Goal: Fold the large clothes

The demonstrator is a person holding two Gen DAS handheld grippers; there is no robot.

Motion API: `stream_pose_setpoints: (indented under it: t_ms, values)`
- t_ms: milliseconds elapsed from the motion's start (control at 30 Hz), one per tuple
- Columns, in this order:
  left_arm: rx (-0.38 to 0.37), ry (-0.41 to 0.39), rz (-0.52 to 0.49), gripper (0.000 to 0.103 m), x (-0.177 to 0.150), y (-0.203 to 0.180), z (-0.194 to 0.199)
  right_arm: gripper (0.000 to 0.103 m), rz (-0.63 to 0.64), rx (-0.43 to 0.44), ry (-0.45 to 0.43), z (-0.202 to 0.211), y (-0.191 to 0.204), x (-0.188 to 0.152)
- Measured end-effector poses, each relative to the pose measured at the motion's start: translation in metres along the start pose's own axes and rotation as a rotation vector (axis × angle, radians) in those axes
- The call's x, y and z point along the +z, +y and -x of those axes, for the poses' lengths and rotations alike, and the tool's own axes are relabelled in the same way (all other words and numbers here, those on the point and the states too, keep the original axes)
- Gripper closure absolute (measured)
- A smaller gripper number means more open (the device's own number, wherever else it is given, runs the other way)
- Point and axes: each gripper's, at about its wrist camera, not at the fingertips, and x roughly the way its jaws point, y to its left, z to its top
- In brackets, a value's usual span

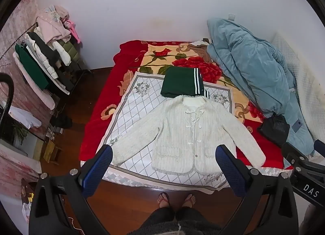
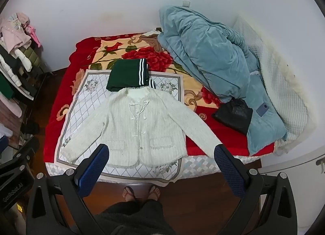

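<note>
A fluffy white jacket [image 1: 182,133] [image 2: 134,127] lies spread flat, front up with both sleeves out, on a white diamond-pattern sheet [image 1: 132,109] [image 2: 81,102] near the bed's front edge. Just beyond its collar sits a folded dark green garment [image 1: 180,82] [image 2: 126,74] with white stripes. My left gripper [image 1: 164,153] hovers open above the jacket's hem, nothing between its blue pads. My right gripper [image 2: 162,153] is open too, high over the hem and right sleeve, holding nothing. The right gripper's body shows at the right edge of the left wrist view.
A red floral blanket [image 1: 97,121] [image 2: 54,113] covers the bed. A bunched blue duvet [image 1: 249,68] [image 2: 213,62] and a black bag [image 1: 274,129] [image 2: 233,115] lie on its right side. A clothes rack [image 1: 44,56] stands left. A person's sandalled feet [image 1: 176,200] stand on the wooden floor.
</note>
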Motion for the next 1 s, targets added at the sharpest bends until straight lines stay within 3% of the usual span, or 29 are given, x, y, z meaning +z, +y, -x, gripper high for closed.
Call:
stream_pose_setpoints:
  t_ms: [1000]
  values:
    - [-0.021, 0.025, -0.012, 0.0, -0.005, -0.007, -0.004, 0.0, 0.002, -0.005, 0.005, 0.005, 0.008, -0.004]
